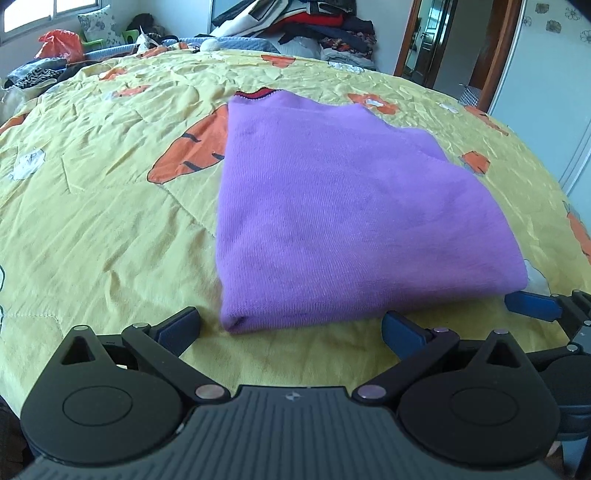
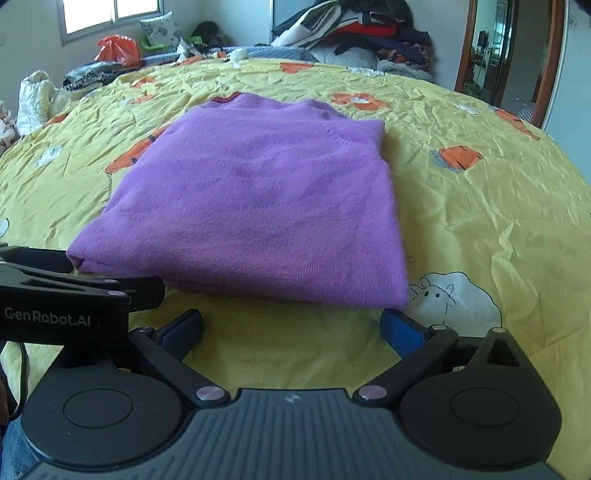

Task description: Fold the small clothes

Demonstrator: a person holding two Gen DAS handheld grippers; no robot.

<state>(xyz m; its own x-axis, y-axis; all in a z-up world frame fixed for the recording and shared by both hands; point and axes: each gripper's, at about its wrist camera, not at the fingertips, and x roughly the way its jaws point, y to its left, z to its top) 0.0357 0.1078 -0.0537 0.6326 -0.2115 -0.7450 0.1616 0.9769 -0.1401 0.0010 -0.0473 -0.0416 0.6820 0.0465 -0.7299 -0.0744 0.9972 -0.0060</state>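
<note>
A purple knit sweater point(image 1: 343, 218) point(image 2: 258, 199) lies folded flat on the yellow bedspread point(image 1: 110, 229) point(image 2: 498, 206), its dark-red collar edge at the far end. My left gripper point(image 1: 291, 326) stands open just in front of the sweater's near left corner, nothing between its fingers. My right gripper point(image 2: 291, 328) is open too, just short of the near right corner. In the left wrist view the right gripper's blue fingertip point(image 1: 532, 304) shows at the right edge. The left gripper's black body point(image 2: 74, 291) crosses the right wrist view at left.
Piles of clothes point(image 1: 325, 29) point(image 2: 369, 33) are heaped at the bed's far side. An orange plastic bag point(image 1: 61, 44) and cushions lie at the far left. A wooden door frame point(image 2: 550, 62) stands at the far right. The bedspread carries orange carrot and white sheep prints.
</note>
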